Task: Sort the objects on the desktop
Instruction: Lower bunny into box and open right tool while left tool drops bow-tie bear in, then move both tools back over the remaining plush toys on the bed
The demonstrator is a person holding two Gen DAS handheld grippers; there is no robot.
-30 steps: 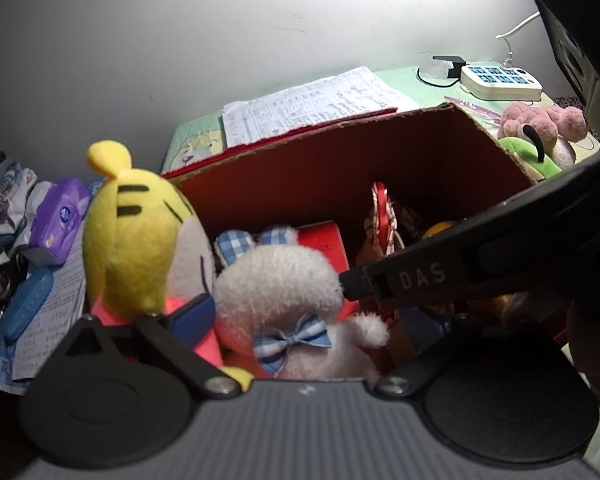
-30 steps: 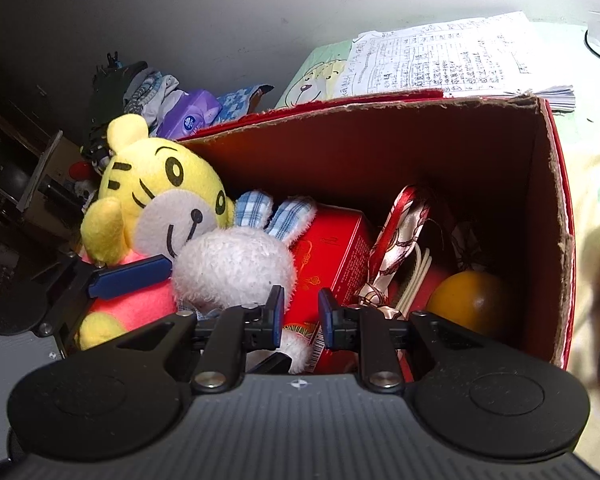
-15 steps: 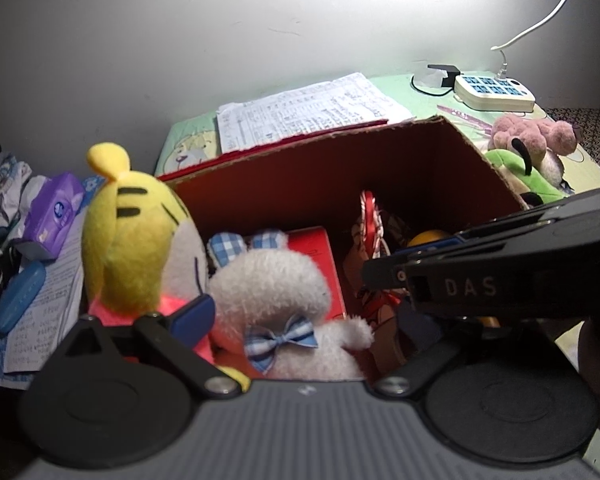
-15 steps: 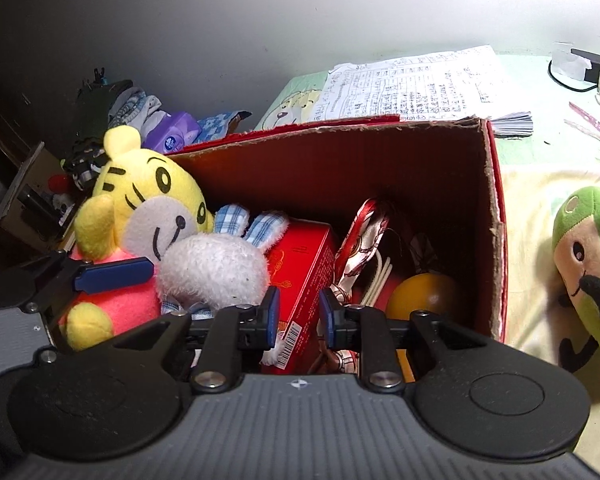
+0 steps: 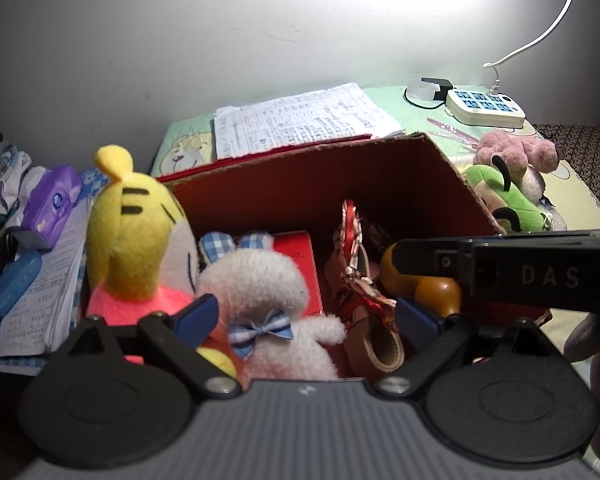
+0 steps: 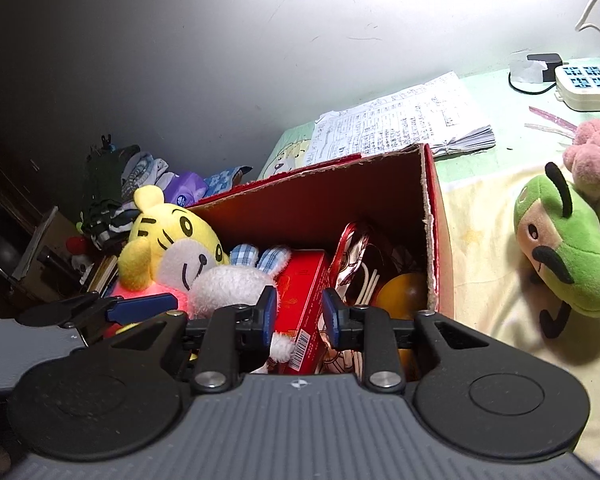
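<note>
- Firstly, left wrist view: we see our left gripper (image 5: 306,316) with jaws wide and closing slightly, the blue pads not pressing on anything. The white plush rabbit (image 5: 274,304) sits between them, its blue checked bow just below the middle.
- Same view: the rabbit lies in the red cardboard box (image 5: 324,176), leaning against the yellow tiger plush (image 5: 136,236) on its left. A red carton (image 5: 298,248) stands behind the rabbit; a red-and-white patterned packet (image 5: 354,264) and an orange ball (image 5: 436,292) fill the right part of the box.
- Same view: the dark body of our right gripper (image 5: 512,272) crosses the right side above the ball. Its fingertips are not visible here.
- Right wrist view: we see the right gripper (image 6: 298,316) with a moderate gap, jaws opening, nothing clamped. Behind the gap we see the red carton (image 6: 306,300) and the rabbit's foot.
- Same view: the box (image 6: 436,220) stands on a pale cloth-covered desk (image 6: 484,248). A green plush (image 6: 568,256) and a pink plush (image 6: 592,152) lie on the cloth to the right, outside the box.
- Same view: a stack of written papers (image 6: 400,128) lies behind the box, and a power strip (image 6: 588,84) sits far right.
</note>
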